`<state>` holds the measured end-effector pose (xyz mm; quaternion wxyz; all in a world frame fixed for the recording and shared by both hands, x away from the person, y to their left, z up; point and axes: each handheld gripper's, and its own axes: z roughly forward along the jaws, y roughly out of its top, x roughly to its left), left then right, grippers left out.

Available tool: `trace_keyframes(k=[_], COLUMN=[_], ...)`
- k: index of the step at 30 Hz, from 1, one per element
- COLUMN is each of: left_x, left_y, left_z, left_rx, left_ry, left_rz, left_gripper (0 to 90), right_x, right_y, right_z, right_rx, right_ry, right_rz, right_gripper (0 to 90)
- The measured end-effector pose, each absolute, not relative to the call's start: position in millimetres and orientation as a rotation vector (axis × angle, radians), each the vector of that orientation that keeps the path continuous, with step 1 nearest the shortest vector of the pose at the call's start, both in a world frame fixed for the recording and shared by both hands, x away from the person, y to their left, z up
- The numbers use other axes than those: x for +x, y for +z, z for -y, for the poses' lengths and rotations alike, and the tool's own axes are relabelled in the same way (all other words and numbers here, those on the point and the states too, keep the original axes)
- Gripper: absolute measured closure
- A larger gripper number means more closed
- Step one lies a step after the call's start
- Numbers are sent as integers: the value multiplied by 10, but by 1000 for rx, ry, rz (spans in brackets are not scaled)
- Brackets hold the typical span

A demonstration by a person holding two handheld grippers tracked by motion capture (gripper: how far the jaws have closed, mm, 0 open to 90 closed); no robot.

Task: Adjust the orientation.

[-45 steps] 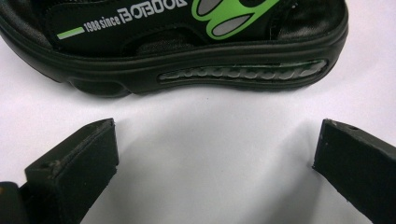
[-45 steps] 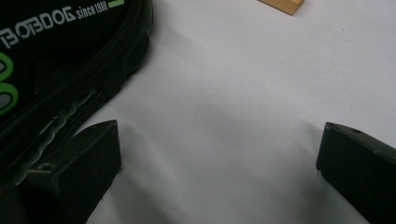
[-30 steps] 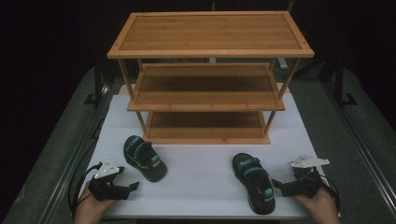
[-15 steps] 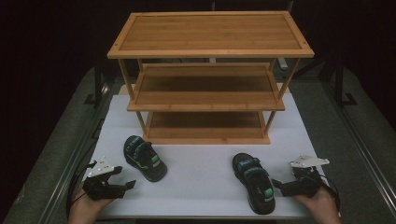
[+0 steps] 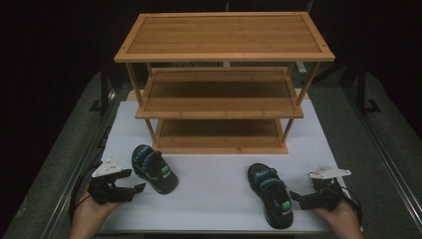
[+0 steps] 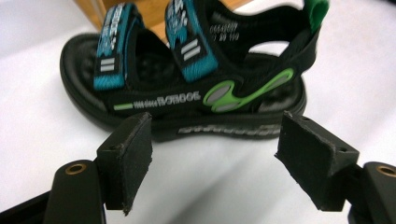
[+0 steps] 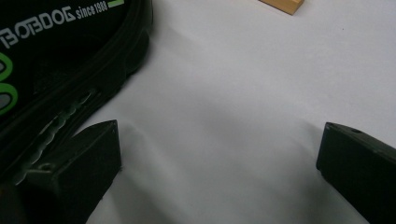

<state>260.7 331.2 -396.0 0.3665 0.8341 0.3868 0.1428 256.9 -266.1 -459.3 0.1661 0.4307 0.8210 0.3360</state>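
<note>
Two black sandals with blue straps and green trim lie on the white mat. The left sandal sits just ahead of my left gripper. Its jaws stand apart with nothing between them and have just been closing a little. The right sandal lies beside my right gripper. That gripper is open over bare mat, its left jaw close to the sandal's sole.
A three-tier wooden shoe rack stands at the back of the white mat, its shelves bare. A rack foot shows far ahead of the right gripper. Dark grey table borders lie to both sides.
My left gripper has lifted slightly off the mat and its jaws have narrowed a little. The right gripper and both sandals have stayed put.
</note>
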Motion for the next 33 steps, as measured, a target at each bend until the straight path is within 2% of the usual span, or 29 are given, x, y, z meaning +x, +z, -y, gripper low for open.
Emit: trace_keyframes(k=[14,33], left_x=[2783,3115], left_y=[-3742,-3601], left_z=[-3248,-3033], left_rx=[2142,2198], left_ry=[343,317], left_rz=[-992,-973], left_gripper=[337,388], right_x=[2570,2570], right_y=[-4593,-4593], right_z=[2663,2664], right_rx=[1226,1226], right_ry=[958,959], right_rz=[-2337,-2338], right_gripper=[0,0])
